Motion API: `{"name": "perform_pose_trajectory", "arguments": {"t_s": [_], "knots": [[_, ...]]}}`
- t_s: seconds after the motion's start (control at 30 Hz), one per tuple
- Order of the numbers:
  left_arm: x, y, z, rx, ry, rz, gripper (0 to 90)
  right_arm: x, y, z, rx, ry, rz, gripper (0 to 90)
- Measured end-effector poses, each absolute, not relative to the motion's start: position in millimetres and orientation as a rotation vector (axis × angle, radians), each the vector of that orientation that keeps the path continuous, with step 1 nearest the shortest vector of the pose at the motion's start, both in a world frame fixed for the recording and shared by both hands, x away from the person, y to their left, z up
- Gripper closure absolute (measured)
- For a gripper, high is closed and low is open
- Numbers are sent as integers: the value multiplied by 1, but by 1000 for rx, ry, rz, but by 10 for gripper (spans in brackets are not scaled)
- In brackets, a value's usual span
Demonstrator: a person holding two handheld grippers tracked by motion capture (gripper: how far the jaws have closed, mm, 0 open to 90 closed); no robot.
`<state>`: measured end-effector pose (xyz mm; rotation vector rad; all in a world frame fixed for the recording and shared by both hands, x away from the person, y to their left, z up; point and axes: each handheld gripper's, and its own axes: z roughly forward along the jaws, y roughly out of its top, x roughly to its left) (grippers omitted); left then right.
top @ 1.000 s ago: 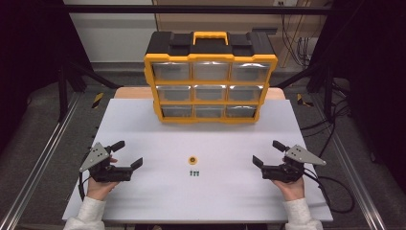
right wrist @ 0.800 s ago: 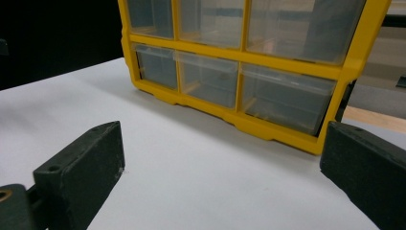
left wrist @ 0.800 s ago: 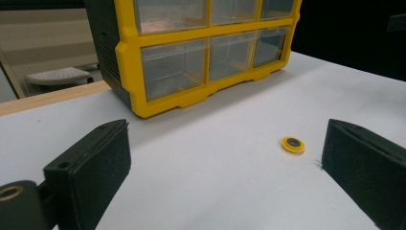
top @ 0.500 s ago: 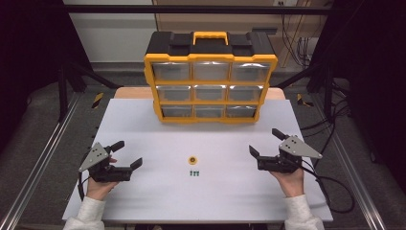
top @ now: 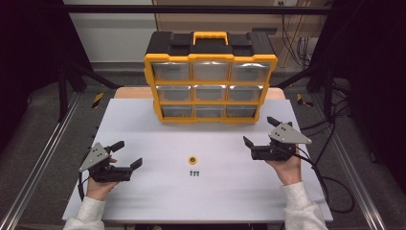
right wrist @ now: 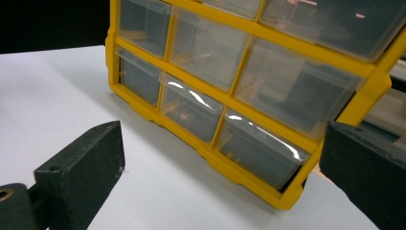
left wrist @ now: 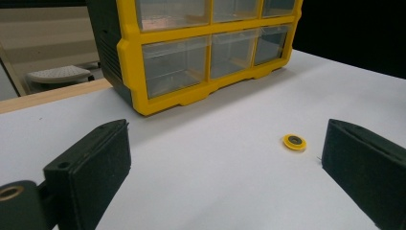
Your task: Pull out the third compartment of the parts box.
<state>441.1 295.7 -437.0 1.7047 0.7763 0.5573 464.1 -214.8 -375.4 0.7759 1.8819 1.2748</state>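
Nearest us, our left gripper [top: 125, 154] and right gripper [top: 259, 131] are held over the white surface [top: 143, 201], both with jaws spread wide and holding nothing. Between them lie small green screws [top: 194, 174] and, just beyond, a yellow ring [top: 192, 160]; we can read no writing on either. The left gripper view shows the ring; the right gripper view shows drawers instead. Farthest, the yellow organizer [top: 210, 76] stands by the far edge, bare surface before it.

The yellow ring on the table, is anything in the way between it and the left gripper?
Nothing visible is. The left gripper has its jaws open, and bare white table lies between them and the yellow ring. The small green bits sit just past the ring, nearer the person, not in the path.
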Motion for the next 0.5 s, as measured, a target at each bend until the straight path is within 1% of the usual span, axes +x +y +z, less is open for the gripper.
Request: {"name": "perform_pose_trajectory", "arguments": {"t_s": [0.4,0.5], "knots": [[441,296,-437,1703,780,559,25,475,-203,-352,675,1893,1153,11],[441,296,-437,1708,776,559,25,477,-196,-344,613,1897,1077,12]]}}
